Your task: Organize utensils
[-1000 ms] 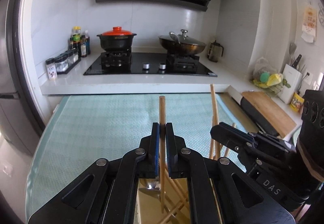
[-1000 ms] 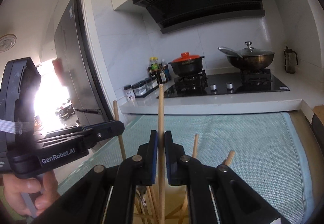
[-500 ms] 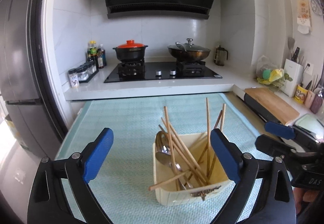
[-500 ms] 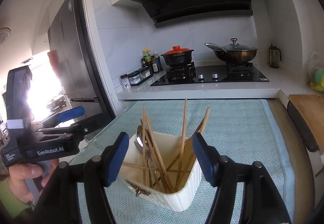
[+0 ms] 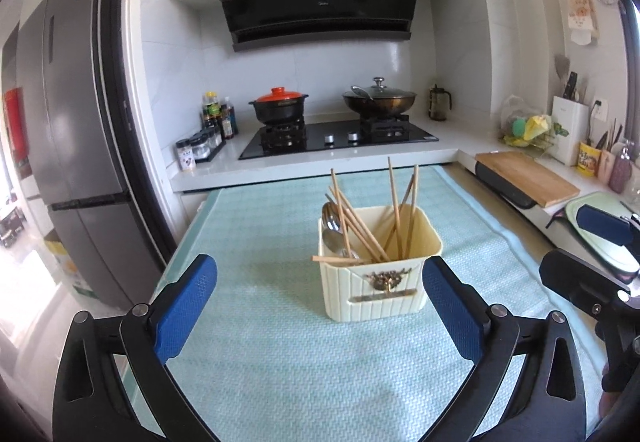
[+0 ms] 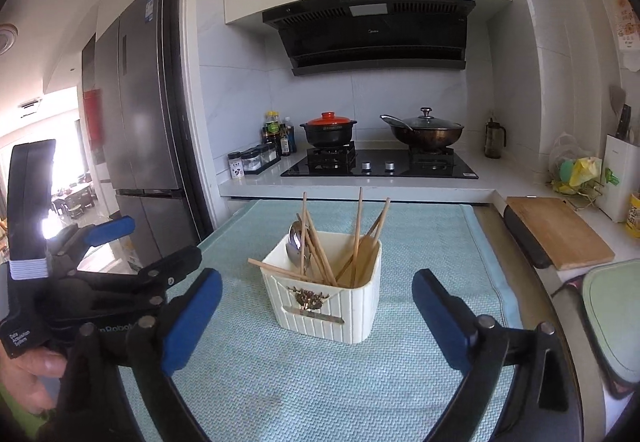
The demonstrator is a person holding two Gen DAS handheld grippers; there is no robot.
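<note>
Chopsticks (image 5: 362, 226) and spoons (image 5: 332, 228), maybe two, are leaning in the holder (image 5: 380, 282), sitting mid-mat (image 5: 280, 362) on the worktop. Left claw (image 5: 320, 306) and right claw (image 6: 316, 318) are gaping wide w/ nothing between, having just been opening.

Cream utensil holder (image 5: 380, 278) on teal mat (image 5: 280, 362), chopsticks (image 5: 394, 210) and spoons (image 5: 331, 226) inside. Left gripper (image 5: 320, 306) just opened wide, empty, near the holder.

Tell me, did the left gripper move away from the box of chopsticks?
Yes. The left gripper backed away from the holder, which looks smaller and lies wholly beyond its fingertips; its jaws have just been opening, empty.
</note>
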